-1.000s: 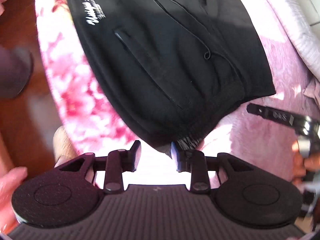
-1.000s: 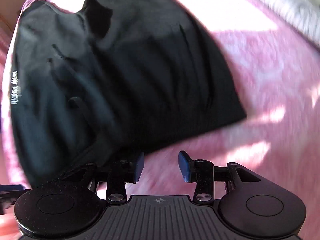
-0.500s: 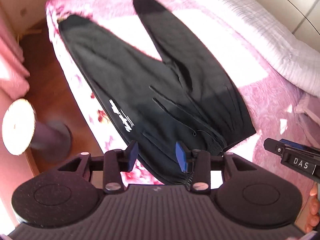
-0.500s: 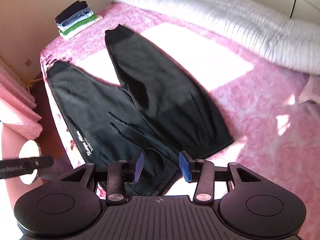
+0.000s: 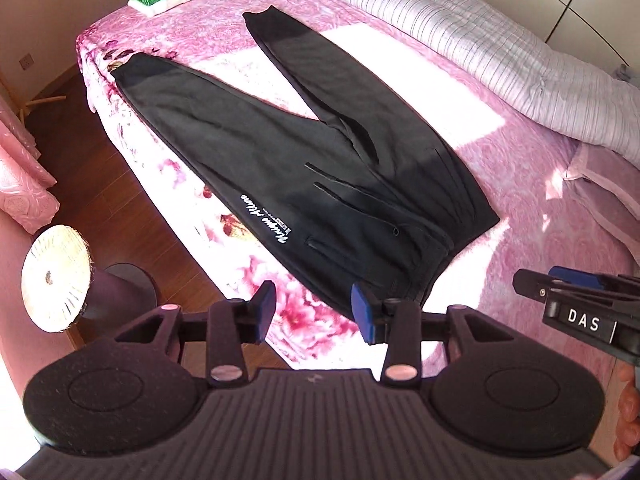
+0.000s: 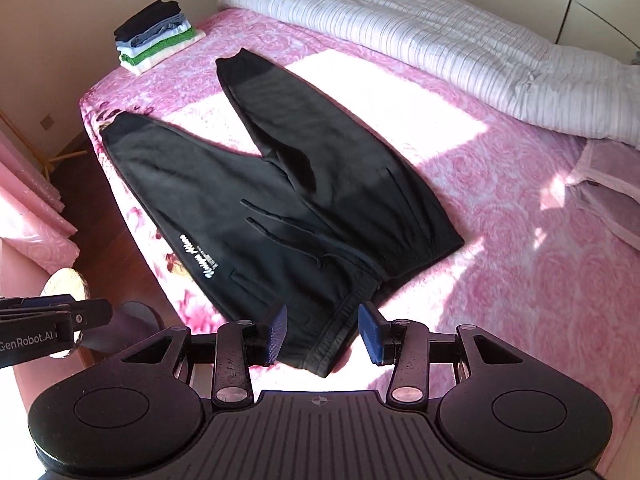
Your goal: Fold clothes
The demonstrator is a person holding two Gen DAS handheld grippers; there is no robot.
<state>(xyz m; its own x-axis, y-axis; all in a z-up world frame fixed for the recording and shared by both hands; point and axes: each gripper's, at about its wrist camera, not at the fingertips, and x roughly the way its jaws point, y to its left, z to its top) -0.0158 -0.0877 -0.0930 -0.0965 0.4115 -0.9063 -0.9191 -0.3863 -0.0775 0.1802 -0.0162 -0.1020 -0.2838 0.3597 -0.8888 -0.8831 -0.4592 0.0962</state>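
One second ago both your grippers were low over the waistband of the black trousers (image 5: 304,152); now they are raised and the whole garment is in view. Your left gripper (image 5: 314,312) has just been opening its jaws: earlier they stood at the waistband edge, now they stand half apart with nothing between them. Your right gripper (image 6: 323,330) is also half apart and empty, almost the same width as before.

The trousers lie flat on the pink bed cover (image 6: 500,264), near the bed's left edge, with the two legs spread away from you and the waistband nearest to you. The drawstring (image 5: 352,200) lies loose on the front.

On the left hip there is a white script print (image 6: 197,256); I cannot read the words. In the left view, the right gripper's side shows "DAS" (image 5: 583,322). In the right view, the left gripper's side shows "GenRobot.AI" (image 6: 26,342).

A stack of folded clothes (image 6: 158,36) sits at the far corner of the bed.
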